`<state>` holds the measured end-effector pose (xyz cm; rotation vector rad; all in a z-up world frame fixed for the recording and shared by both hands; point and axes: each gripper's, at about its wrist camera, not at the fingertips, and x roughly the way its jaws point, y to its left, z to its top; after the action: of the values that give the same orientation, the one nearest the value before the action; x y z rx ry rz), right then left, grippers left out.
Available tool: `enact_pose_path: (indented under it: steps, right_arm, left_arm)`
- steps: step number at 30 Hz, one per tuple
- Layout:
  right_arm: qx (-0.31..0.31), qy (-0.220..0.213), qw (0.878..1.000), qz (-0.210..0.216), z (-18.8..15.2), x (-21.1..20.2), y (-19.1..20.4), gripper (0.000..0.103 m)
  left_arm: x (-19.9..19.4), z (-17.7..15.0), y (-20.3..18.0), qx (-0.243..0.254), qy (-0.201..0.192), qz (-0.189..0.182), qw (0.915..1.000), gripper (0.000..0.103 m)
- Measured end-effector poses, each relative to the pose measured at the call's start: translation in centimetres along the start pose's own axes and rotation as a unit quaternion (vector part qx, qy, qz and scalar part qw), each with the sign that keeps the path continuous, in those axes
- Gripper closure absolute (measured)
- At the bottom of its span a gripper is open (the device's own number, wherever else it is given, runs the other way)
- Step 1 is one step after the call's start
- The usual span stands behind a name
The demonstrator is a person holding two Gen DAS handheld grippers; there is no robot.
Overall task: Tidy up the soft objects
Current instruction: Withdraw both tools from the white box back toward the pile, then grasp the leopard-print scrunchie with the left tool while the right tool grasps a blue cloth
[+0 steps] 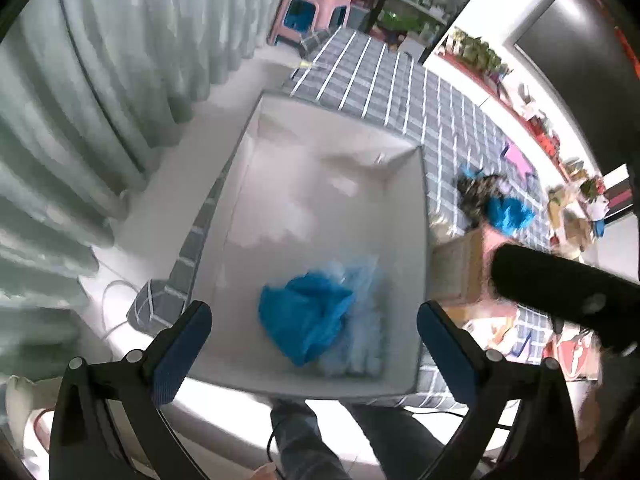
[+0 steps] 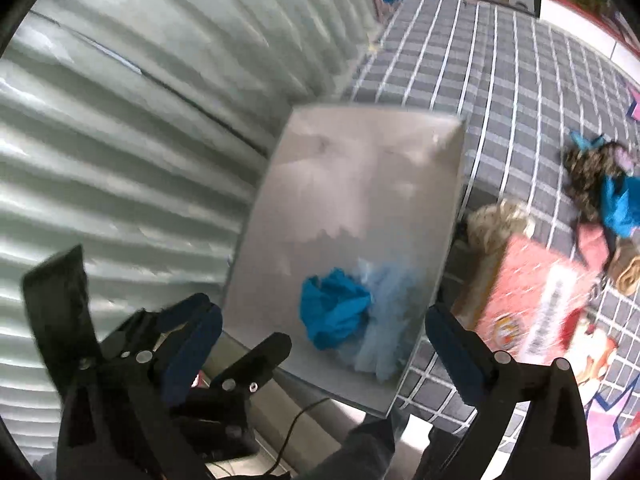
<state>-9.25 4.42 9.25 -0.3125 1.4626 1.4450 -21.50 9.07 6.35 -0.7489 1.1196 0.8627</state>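
Observation:
A grey-white storage box [image 1: 416, 240] stands on the checked bed. Inside it, near the front, lie a crumpled bright blue cloth [image 1: 306, 322] and a pale blue fabric [image 1: 362, 320] beside it. My left gripper [image 1: 314, 350] is open and empty above the box's front rim. My right gripper [image 2: 324, 350] is open and empty, also over the box [image 2: 264, 240], with the blue cloth [image 2: 334, 310] between its fingers in view. A pile of soft items [image 2: 600, 196] lies on the bed to the right; it also shows in the left wrist view [image 1: 490, 200].
A pale green curtain [image 1: 80, 100] hangs left of the box. An orange-red cardboard box [image 2: 536, 300] sits right of the storage box. A pink stool [image 1: 310, 16] stands beyond the bed. The left gripper's body [image 2: 160, 360] shows at lower left in the right wrist view.

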Motion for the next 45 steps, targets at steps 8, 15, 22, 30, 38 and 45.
enact_pose_path:
  steps: [8,15,22,30,38,45]
  right_arm:
    - [0.084,-0.075,0.991,-0.065,2.5,-7.9,-9.3,0.001]
    - [0.241,-0.032,0.957,-0.162,0.0,-6.2,-24.3,0.001]
    - [0.262,-0.013,0.950,-0.167,2.5,-1.9,-30.3,0.001]
    - [0.236,0.027,0.952,-0.195,6.0,4.2,-34.4,0.001]
    - [0.326,0.024,0.920,-0.218,-1.9,-0.8,-42.2,0.001]
    - [0.416,0.021,0.886,-0.205,-9.3,-4.4,-47.7,0.001]
  left_arm:
    - [0.1,2.6,-4.7,0.022,0.006,-0.029,0.9993,0.000]
    - [1.9,3.2,-9.8,0.045,0.042,-0.044,0.9972,0.000]
    - [3.6,4.3,-14.4,0.062,0.062,-0.027,0.9958,0.000]
    - [5.6,5.2,-19.0,0.072,0.085,-0.001,0.9938,0.000]
    - [10.1,7.3,-24.3,0.085,0.117,0.016,0.9893,0.000]
    - [17.2,9.8,-29.0,0.109,0.142,0.075,0.9809,0.000]
